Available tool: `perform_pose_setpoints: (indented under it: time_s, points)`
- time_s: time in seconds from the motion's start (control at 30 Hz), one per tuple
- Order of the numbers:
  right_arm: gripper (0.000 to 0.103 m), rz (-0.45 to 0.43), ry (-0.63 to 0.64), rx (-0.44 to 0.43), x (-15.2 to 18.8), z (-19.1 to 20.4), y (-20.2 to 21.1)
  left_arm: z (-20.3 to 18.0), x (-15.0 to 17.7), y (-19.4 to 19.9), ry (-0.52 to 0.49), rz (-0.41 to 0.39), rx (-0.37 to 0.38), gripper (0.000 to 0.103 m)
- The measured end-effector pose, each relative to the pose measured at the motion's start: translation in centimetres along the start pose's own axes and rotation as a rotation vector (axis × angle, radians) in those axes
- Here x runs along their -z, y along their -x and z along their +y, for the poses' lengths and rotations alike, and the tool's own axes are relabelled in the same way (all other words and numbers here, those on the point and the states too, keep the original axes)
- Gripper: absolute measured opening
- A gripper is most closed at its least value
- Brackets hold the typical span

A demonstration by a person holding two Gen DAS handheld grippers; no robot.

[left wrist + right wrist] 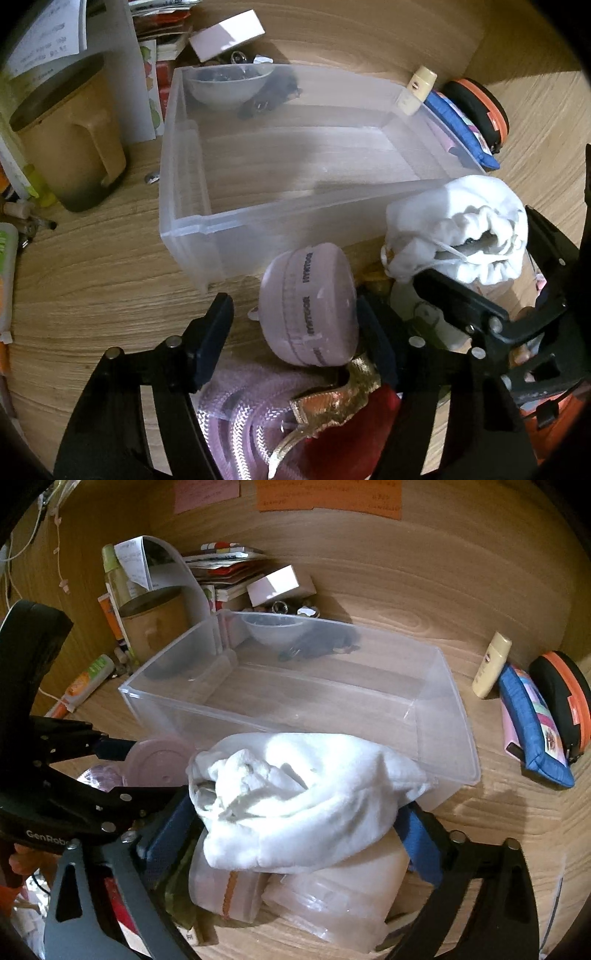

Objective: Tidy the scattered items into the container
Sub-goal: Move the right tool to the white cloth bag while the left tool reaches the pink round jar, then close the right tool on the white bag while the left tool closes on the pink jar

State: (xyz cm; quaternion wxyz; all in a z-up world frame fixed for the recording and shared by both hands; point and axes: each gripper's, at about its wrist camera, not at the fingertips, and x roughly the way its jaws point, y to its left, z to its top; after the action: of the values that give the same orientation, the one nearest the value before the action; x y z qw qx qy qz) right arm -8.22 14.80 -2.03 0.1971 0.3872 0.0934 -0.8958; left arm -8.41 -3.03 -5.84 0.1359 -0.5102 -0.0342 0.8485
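Observation:
A clear plastic container (295, 206) (258, 716) stands on the wooden desk, with bare wood showing through its floor. In front of it a round pink case (310, 306) (159, 760) lies tilted between the fingers of my left gripper (295, 310). The left finger stands clear of the case, so that gripper is open. To the right a white drawstring pouch (458, 221) (295, 805) rests on clear zip bags (332, 893). My right gripper (293, 816) straddles the pouch with its blue pads (421, 842) at the sides, not squeezing. A pink braided cord (243, 413) and a gold ribbon (332, 402) lie under the left gripper.
Behind the container are a white bowl (229, 85), a white box (227, 35) and stacked papers. A tan mug (70, 136) stands to its left. To its right are a cream bottle (491, 664), a blue pouch (532, 731) and a black-and-orange case (565, 701). A tube (88, 683) lies far left.

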Motion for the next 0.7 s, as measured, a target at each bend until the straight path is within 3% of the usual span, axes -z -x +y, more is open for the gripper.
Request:
perform_pose_setpoints:
  time_s: [0.07, 0.2, 0.43, 0.47, 0.5, 0.7]
  points:
    - [0.086, -0.008, 0.01, 0.009, 0.0, 0.2, 0.0, -0.2, 0.0, 0.0, -0.004, -0.009, 0.003, 0.062]
    - [0.075, -0.026, 0.029, 0.008, 0.2, 0.5, 0.3, -0.5, 0.2, 0.1, -0.016, -0.033, -0.016, 0.061]
    - [0.064, -0.052, 0.05, 0.018, 0.4, 0.9, 1.2, -0.7, 0.4, 1.1, -0.01, -0.081, -0.053, 0.058]
    - [0.062, -0.059, 0.053, 0.016, 0.4, 1.0, 1.4, -0.6, 0.4, 1.4, -0.008, -0.094, -0.055, 0.053]
    - [0.056, -0.065, 0.055, 0.018, 0.4, 1.1, 1.6, -0.6, 0.5, 2.0, -0.008, -0.11, -0.048, 0.041]
    - [0.046, -0.096, 0.06, 0.019, 0.5, 1.1, 2.9, -0.7, 0.6, 3.3, -0.013, -0.135, -0.078, 0.039]
